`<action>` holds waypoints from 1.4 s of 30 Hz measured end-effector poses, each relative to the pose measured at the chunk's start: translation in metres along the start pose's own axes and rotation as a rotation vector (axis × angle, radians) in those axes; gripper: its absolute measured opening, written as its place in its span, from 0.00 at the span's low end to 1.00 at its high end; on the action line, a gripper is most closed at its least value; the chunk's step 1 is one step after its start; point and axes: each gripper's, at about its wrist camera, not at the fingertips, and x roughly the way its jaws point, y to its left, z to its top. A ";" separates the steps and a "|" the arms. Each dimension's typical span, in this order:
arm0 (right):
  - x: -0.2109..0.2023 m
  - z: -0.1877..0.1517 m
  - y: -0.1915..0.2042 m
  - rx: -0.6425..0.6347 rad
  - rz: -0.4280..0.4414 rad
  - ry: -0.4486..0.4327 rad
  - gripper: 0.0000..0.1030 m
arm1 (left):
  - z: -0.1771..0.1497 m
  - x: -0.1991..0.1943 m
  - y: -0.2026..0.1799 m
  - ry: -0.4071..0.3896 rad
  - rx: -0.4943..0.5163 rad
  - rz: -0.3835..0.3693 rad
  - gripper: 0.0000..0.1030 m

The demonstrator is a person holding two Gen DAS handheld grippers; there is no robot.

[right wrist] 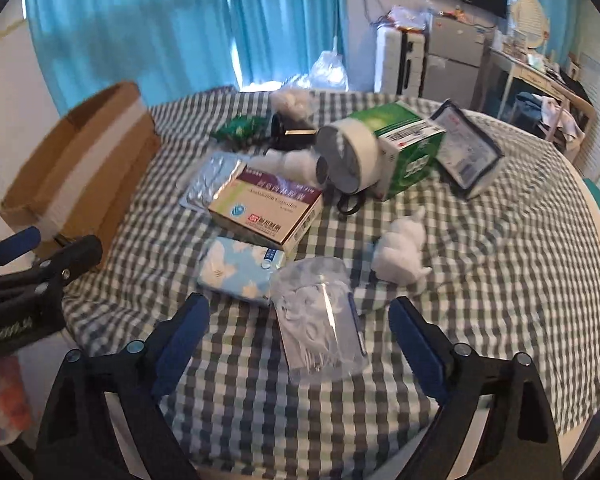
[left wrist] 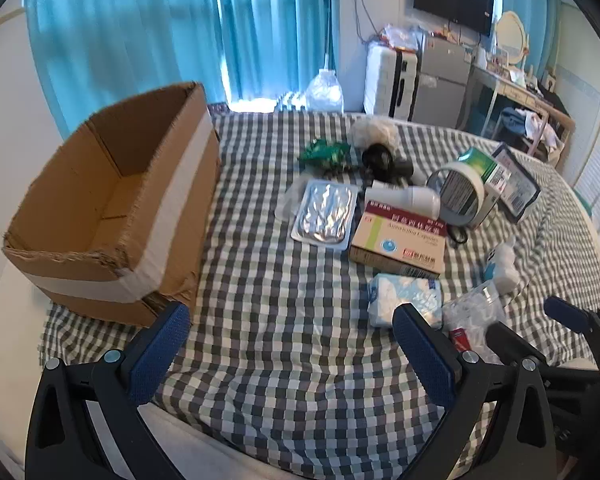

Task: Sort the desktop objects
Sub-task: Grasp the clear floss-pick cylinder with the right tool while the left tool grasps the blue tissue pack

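L hand-held gripper (left wrist: pixel 292 344): jaws wide apart, nothing btwn the blue pads (left wrist: pixel 160 352), tilted steeply down. R hand-held gripper (right wrist: pixel 300 340): jaws also spread, pads (right wrist: pixel 416 340) touching nothing, same steep downward tilt. The two sit side by side, close; each shows at the edge of the other's wrist view.

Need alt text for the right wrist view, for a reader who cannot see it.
The open right gripper points down at a clear plastic tub of cotton swabs lying between its jaws on a checked tablecloth, untouched. Beyond lie a blue tissue pack, a medicine box and other clutter, with an open cardboard box at left.
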 end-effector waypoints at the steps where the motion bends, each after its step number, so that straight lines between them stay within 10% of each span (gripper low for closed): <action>1: 0.006 0.001 0.000 -0.004 -0.003 0.017 0.86 | 0.000 0.004 0.000 0.008 -0.001 -0.001 1.00; 13: 0.078 -0.009 -0.019 0.059 0.026 0.297 0.63 | 0.003 0.047 -0.011 0.114 0.015 -0.036 1.00; 24: 0.036 0.002 -0.056 0.168 -0.009 0.143 0.61 | 0.001 0.072 -0.054 0.168 0.077 -0.207 1.00; 38: 0.040 -0.001 -0.083 0.261 0.039 0.156 0.60 | -0.003 0.133 -0.092 0.288 0.077 -0.189 0.99; 42: 0.039 -0.001 -0.081 0.250 0.027 0.156 0.60 | 0.001 0.123 -0.091 0.252 0.099 -0.199 0.74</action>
